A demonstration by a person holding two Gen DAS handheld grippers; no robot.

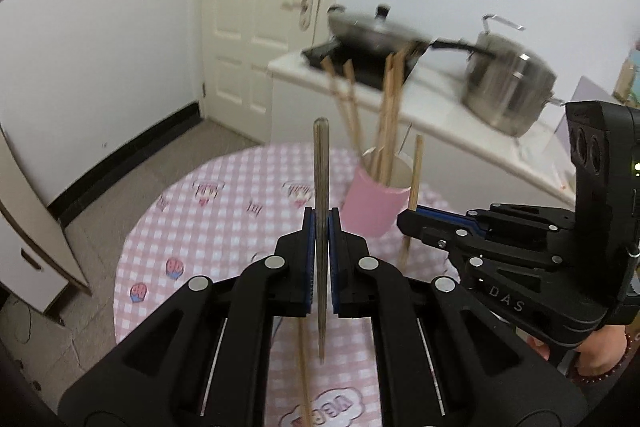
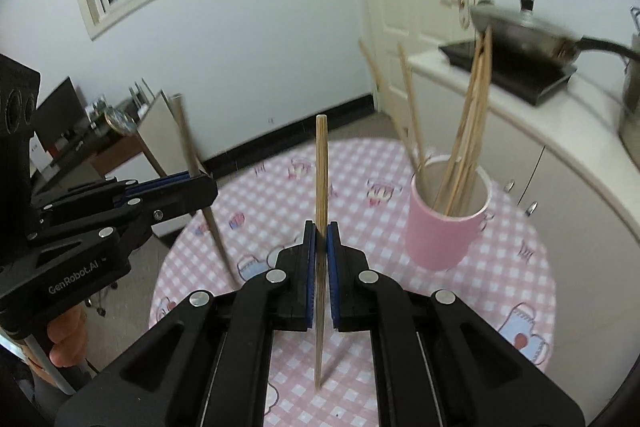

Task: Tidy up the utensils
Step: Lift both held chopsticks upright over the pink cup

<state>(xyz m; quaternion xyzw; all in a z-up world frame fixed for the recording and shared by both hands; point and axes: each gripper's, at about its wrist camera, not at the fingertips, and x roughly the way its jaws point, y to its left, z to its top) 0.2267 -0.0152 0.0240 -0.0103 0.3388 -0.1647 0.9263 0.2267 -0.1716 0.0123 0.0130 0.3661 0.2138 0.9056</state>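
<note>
My left gripper (image 1: 321, 217) is shut on a dark wooden chopstick (image 1: 321, 163) that stands upright between its blue pads, above the table. Beside it, my right gripper (image 1: 405, 221) grips a pale chopstick (image 1: 416, 179). In the right wrist view the right gripper (image 2: 321, 229) is shut on that pale chopstick (image 2: 321, 167), also upright. The left gripper (image 2: 210, 187) is at the left with the dark chopstick (image 2: 188, 143). A pink cup (image 2: 444, 231) (image 1: 374, 205) holding several chopsticks stands on the table ahead, to the right of both grippers. One loose chopstick (image 1: 305, 387) lies on the cloth below my left gripper.
The round table (image 2: 520, 267) has a pink checked cloth. Behind it a white counter (image 1: 440, 107) carries a black cooktop (image 2: 532, 83), a lidded wok (image 1: 372, 29) and a steel pot (image 1: 508, 87). A white door (image 1: 256, 27) is at the back. A person's hand (image 2: 68, 335) holds the left gripper's handle.
</note>
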